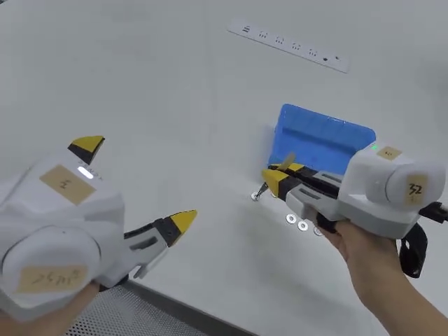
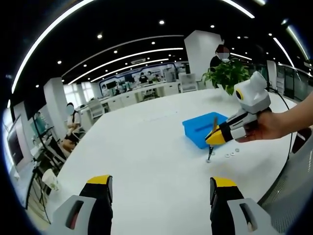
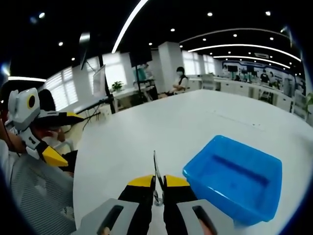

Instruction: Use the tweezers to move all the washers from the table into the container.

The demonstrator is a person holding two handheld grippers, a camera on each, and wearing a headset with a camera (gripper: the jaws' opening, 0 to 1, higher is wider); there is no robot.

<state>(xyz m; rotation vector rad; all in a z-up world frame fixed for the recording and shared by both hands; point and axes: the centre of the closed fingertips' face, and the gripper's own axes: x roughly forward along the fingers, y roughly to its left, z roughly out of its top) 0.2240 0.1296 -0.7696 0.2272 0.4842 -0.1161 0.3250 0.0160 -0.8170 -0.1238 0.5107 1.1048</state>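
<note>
In the head view, the right gripper (image 1: 278, 175) has its jaws clenched on slim steel tweezers (image 1: 264, 187), tips down at the white counter (image 1: 210, 105) near small flat metal washers (image 1: 302, 225) and the blue plastic container (image 1: 325, 136). In the left gripper view, the left gripper (image 2: 159, 186) gapes, holding nothing. In the right gripper view, the tweezers sit clamped between the jaws. The washers look light and slippery, so I'd pinch a rim.

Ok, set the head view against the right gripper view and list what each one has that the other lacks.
Head view's own: washers on the table beside the right gripper, and a power strip farther back. Right gripper view's own: the office behind, with people and ceiling lights. Shared: the blue container, the white table, the open left gripper, and the tweezers clamped in the right gripper.
</note>
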